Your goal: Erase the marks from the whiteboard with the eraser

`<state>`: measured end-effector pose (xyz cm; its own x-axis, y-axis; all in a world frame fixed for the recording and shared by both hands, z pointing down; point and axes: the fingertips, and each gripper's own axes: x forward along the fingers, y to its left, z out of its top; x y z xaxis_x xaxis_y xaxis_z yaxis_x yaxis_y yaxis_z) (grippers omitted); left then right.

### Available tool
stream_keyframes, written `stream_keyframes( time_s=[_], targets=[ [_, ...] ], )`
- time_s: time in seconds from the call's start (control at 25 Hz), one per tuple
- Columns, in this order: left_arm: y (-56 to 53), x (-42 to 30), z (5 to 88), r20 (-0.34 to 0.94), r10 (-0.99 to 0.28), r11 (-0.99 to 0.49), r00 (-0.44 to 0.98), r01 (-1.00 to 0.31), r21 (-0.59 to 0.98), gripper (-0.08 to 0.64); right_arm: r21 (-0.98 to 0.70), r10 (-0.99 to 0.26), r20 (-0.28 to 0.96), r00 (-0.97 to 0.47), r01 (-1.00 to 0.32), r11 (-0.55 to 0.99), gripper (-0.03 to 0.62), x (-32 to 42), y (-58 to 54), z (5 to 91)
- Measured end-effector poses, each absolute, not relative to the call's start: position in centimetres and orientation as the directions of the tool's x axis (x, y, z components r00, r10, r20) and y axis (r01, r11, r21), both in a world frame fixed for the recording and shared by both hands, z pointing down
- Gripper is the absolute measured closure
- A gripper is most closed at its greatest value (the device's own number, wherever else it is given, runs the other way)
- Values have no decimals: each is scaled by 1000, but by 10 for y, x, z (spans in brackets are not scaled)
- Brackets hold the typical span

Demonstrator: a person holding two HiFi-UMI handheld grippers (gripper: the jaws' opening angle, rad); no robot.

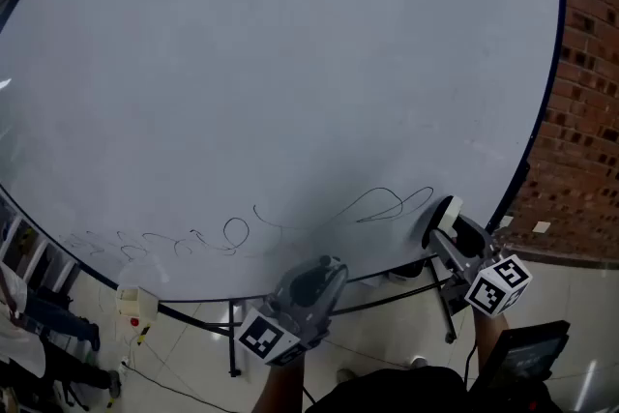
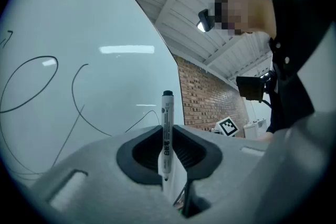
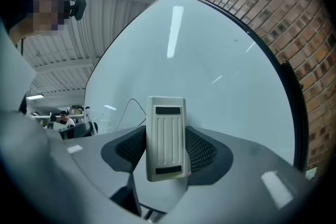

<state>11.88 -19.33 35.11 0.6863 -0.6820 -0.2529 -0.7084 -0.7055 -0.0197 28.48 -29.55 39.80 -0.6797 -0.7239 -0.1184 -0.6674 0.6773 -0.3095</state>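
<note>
The right gripper is clenched on the eraser, both ribbed pads pressed against its long sides, so the eraser stands lengthwise between the jaws with its free end pointing out ahead toward the whiteboard. From the head view the eraser's pale end sits at the near right edge of the board, just right of the looped stroke, which is the closest of the marks; I cannot tell whether it already touches the surface. Every other mark lies further left along the near edge: a curved line and oval near the middle, then fainter scribbles toward the far left. The coming wipe therefore has to travel leftward from where the eraser is, and since the eraser's long axis runs near to far, roughly crosswise to that row of marks, a sideways sweep should cover the strokes with its full length. The left gripper hangs below the board's near edge under the middle marks, closed on a marker held upright with its capped end pointing away from the jaws, so it has no part in the erasing.
</note>
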Motion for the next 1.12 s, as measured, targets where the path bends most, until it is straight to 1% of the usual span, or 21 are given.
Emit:
stream_keyframes(
  time_s=[0.28, 0.68, 1.12],
  targets=[
    [-185, 78, 354, -249, -666, -724, 703, -689, -8, 503, -296, -766, -80, -638, -719, 629, 353, 257, -305, 400],
    [-192, 85, 349, -258, -666, -722, 700, -692, -10, 503, -317, -782, -103, -614, -725, 611, 353, 270, -316, 397],
    [-200, 89, 349, -256, -660, -728, 706, -685, -12, 503, -328, -794, -107, -598, -733, 596, 353, 266, -320, 395]
  ],
)
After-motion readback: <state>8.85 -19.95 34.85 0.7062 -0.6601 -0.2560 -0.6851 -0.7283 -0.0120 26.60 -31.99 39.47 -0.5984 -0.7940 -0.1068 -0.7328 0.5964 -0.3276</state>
